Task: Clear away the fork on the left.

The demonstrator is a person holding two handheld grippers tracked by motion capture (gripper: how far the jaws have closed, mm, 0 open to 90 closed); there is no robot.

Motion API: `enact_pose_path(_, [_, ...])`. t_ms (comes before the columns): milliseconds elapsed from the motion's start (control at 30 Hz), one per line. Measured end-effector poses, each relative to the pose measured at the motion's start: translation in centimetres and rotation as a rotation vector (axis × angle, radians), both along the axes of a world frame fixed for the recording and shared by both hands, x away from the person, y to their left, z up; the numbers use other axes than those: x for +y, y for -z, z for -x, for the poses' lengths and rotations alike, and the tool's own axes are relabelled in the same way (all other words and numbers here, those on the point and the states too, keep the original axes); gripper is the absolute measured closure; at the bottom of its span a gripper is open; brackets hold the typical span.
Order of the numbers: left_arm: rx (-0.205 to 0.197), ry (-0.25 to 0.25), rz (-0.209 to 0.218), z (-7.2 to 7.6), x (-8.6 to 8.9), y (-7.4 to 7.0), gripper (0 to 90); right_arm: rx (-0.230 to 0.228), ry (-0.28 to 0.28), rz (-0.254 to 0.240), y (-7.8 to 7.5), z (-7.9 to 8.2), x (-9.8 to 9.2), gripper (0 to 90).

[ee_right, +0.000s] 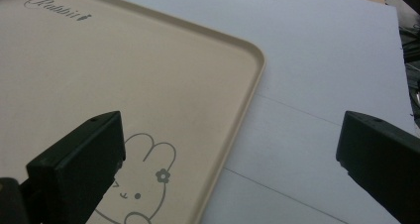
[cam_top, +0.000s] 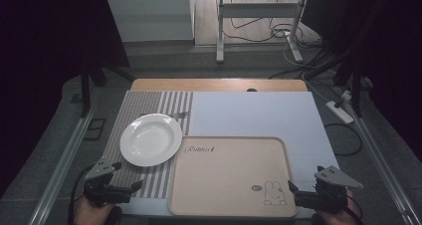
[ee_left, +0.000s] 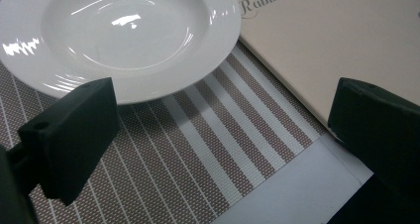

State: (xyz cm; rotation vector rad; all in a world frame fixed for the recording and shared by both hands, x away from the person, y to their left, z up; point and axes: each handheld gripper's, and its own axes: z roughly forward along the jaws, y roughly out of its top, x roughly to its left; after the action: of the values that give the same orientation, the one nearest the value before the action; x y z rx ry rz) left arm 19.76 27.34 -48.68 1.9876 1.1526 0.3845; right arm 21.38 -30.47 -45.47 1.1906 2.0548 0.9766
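Note:
A white deep plate (cam_top: 151,139) (ee_left: 124,30) rests on a striped placemat (cam_top: 149,185) (ee_left: 198,135) at the left of the table. To its right lies a bare beige tray (cam_top: 229,175) (ee_left: 337,45) (ee_right: 124,75), printed with a rabbit (cam_top: 273,192) (ee_right: 143,184) and the word "Rabbit". My left gripper (cam_top: 128,177) (ee_left: 223,135) hovers open over the mat's near part, just short of the plate. At the tray's near right corner my right gripper (cam_top: 304,181) (ee_right: 233,159) is open, its jaws straddling the tray rim. Both hold nothing.
A white sheet (cam_top: 259,115) (ee_right: 322,85) covers the table's middle and right, with wooden tabletop (cam_top: 219,84) showing at the back. A small metallic item (cam_top: 180,115) lies just behind the plate. On the floor beyond are a metal stand (cam_top: 219,36), cables and a power strip (cam_top: 341,111).

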Motion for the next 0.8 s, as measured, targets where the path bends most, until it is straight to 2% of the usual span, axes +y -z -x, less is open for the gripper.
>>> enact_pose_path(267, [0.013, 0.012, 0.026, -0.16, 0.23, 0.05, 1.5, 0.021, 0.002, 0.008, 0.00, -0.03, -0.15, 0.0])
enact_pose_path(800, [0.028, 0.004, 0.030, -0.31, 0.24, 0.09, 2.4, 0.034, -0.007, 0.004, 0.07, -0.14, -0.16, 0.0])
